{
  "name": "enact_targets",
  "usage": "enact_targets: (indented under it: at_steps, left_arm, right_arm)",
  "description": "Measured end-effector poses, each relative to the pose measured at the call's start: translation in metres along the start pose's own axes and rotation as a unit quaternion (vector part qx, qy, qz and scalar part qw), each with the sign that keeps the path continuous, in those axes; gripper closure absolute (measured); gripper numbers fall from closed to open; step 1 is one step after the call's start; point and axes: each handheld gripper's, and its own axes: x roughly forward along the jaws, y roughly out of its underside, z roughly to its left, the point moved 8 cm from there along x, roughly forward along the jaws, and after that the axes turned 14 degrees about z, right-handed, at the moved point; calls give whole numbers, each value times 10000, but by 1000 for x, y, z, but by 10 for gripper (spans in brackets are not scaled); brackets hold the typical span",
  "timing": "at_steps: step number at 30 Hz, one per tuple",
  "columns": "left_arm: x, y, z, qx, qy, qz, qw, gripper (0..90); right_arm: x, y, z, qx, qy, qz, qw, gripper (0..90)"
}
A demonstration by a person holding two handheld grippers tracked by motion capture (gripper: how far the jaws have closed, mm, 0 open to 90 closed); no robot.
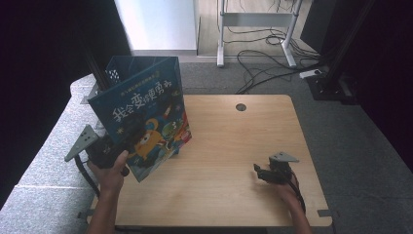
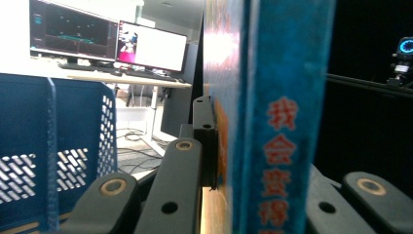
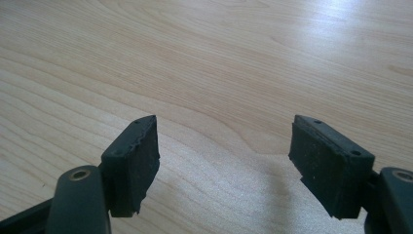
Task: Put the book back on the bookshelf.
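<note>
Nearest the high camera, two forearms are seen entering from the six o'clock edge of the wooden table (image 1: 234,146). At about four o'clock on the tabletop, the right gripper (image 1: 260,171) is held low in the right hand (image 1: 288,191); in the right gripper view its two black jaws are seen set wide apart over bare wood grain, with nothing between them.

At about eight o'clock, the left gripper (image 1: 127,138) is held by the left hand (image 1: 111,171) at the table's near-left edge. A blue picture book (image 1: 146,117) is clamped in its jaws, the book stood nearly upright with its cover turned toward the camera and its lower corner near the table. In the left gripper view, the book's spine (image 2: 280,146) with red characters is seen pressed between the jaws.

Farther off, at about ten o'clock, a blue perforated basket (image 1: 122,68) is seen behind the book. Beyond the table, cables (image 1: 263,61) are seen on the floor at twelve o'clock.
</note>
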Motion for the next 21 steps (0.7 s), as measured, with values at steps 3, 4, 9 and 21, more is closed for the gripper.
enact_targets:
  at_steps: [3, 4, 9, 21]
  left_arm:
    - [-3, 0, 6, -36, -60, -19, 10000, 826]
    - [-4, 0, 8, -44, -85, -30, 9999, 825]
    - [-10, -3, 17, -121, -207, -129, 9996, 825]
    - [-17, -8, 36, -215, -530, -248, 9981, 825]
  right_arm:
    - [0, 0, 0, 4, 6, 4, 10000, 259]
    - [1, 1, 0, 4, 8, 14, 10000, 259]
    - [2, 1, 0, -4, 32, 52, 10000, 259]
    - [4, 3, 0, 8, 52, 97, 9999, 259]
